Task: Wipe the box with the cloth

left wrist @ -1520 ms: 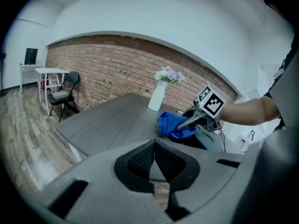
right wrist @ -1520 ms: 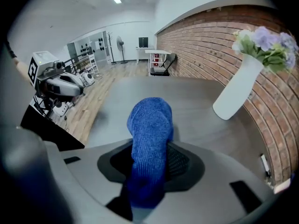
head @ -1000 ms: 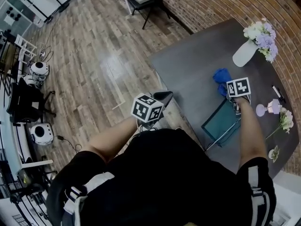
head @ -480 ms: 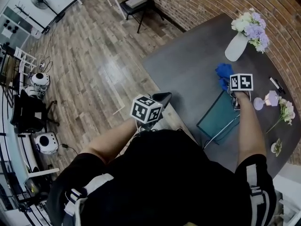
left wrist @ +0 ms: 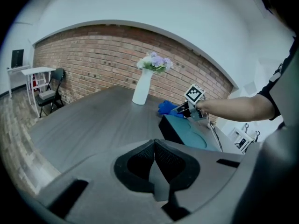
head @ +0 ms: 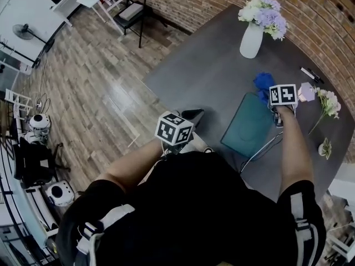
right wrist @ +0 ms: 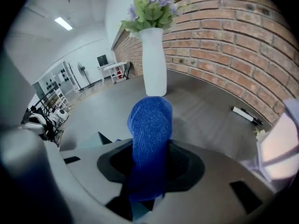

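Head view — cloth (head: 262, 82) in right gripper (head: 270, 100)

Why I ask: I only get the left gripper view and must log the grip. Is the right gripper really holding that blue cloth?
Observer: Yes. In the right gripper view the right gripper has its jaws shut on the blue cloth, which sticks out ahead of them.
Operator: Is the cloth on the box?
Observer: Mostly not. In the head view it bunches past the far end of the teal box, toward the white vase.
Operator: Anything lying beyond it?
Observer: A pen lies on the table near the brick wall.
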{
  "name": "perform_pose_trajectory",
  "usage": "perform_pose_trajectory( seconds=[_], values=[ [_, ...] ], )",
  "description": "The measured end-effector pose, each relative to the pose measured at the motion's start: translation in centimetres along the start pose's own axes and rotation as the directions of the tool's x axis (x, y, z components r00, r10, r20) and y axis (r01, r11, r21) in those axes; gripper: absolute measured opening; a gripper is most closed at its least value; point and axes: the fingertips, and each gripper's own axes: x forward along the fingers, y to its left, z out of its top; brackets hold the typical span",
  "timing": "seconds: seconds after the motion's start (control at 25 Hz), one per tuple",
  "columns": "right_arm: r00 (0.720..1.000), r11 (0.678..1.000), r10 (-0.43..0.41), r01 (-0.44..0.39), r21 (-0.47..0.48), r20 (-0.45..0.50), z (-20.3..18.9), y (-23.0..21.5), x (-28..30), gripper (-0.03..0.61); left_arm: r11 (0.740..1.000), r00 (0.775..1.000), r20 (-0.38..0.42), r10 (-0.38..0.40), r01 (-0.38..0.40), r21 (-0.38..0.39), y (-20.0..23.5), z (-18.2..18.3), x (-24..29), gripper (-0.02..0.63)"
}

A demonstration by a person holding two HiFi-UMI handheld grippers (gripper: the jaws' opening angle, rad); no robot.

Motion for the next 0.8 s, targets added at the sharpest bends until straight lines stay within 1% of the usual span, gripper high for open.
perform_pose_trajectory(
  seconds=[0.28,0.44,0.64,0.8],
  values=[
    [0.995,0.992,-0.099,0.096,0.085,0.032,-3.1,-4.2,-3.5,0.158,0.995,0.994,-0.044,-0.098,0.1,0.03,-2.8,0.3,3.3,0.009],
    [0.991,0.984,-0.136,0.133,0.115,0.02,-5.1,-5.6,-4.9,0.16,0.986,0.986,-0.077,-0.149,0.153,0.06,-4.3,-0.1,4.3,0.011],
    [0.99,0.978,-0.144,0.143,0.152,-0.003,-7.5,-5.3,-6.0,0.161,0.978,0.978,-0.099,-0.184,0.193,0.08,-4.6,-0.1,4.7,0.009],
    [0.99,0.978,-0.135,0.14,0.153,-0.046,-10.3,-3.0,-6.3,0.163,0.965,0.967,-0.117,-0.227,0.239,0.106,-4.7,0.0,4.9,0.011]
  ],
)
